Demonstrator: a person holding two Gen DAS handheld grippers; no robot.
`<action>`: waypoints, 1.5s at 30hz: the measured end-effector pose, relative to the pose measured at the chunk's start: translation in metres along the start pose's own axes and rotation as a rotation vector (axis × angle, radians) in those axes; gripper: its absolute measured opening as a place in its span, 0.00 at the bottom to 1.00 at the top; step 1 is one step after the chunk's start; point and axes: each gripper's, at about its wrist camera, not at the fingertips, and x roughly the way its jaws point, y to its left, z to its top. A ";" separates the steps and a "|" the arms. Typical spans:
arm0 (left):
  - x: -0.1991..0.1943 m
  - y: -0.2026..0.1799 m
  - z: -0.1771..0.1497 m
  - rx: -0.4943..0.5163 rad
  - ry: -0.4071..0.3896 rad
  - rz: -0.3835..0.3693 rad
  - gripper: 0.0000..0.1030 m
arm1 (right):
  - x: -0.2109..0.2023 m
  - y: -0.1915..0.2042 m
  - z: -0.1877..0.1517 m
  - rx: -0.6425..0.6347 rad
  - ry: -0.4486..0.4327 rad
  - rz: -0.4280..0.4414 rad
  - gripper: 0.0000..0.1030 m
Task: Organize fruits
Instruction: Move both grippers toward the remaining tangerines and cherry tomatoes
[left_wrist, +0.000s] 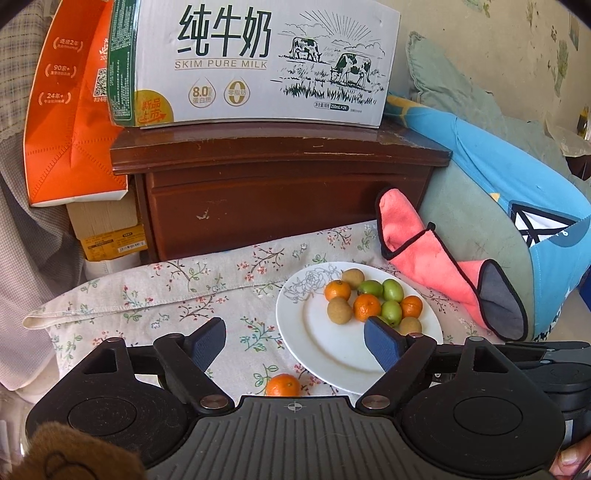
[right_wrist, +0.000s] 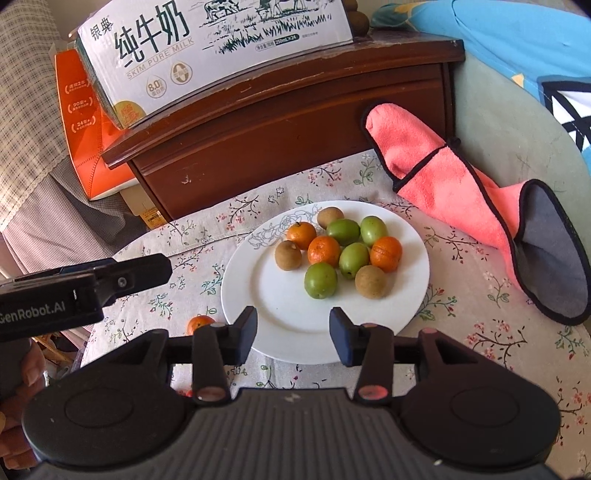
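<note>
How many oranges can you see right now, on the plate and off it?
4. Three sit on the white plate: one at the back left, one in the middle, one at the right. A fourth lies on the floral cloth, left of the plate.

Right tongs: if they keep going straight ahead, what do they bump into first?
Probably the green fruit nearest them on the white plate. The right tongs are open over the plate's near rim, aimed at the pile; height is unclear, so they might touch bare plate first.

A plate (right_wrist: 258, 295) is sitting mid-frame on the tablecloth (right_wrist: 480, 295), fruits (right_wrist: 340, 249) clustering in its upper half. One tangerine (right_wrist: 197, 324) is lying off its lower-left rim; a towel (right_wrist: 461, 192) is lying upper right, a cabinet (right_wrist: 277, 122) standing behind.
</note>
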 end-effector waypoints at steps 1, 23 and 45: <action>-0.004 0.002 -0.002 0.003 -0.001 0.007 0.84 | -0.001 0.001 -0.001 -0.001 0.001 0.001 0.51; -0.040 0.043 -0.065 0.028 0.110 0.040 0.88 | -0.018 0.054 -0.046 -0.191 0.058 0.098 0.57; -0.027 0.044 -0.086 0.138 0.193 0.106 0.88 | 0.027 0.074 -0.064 -0.314 0.113 0.095 0.36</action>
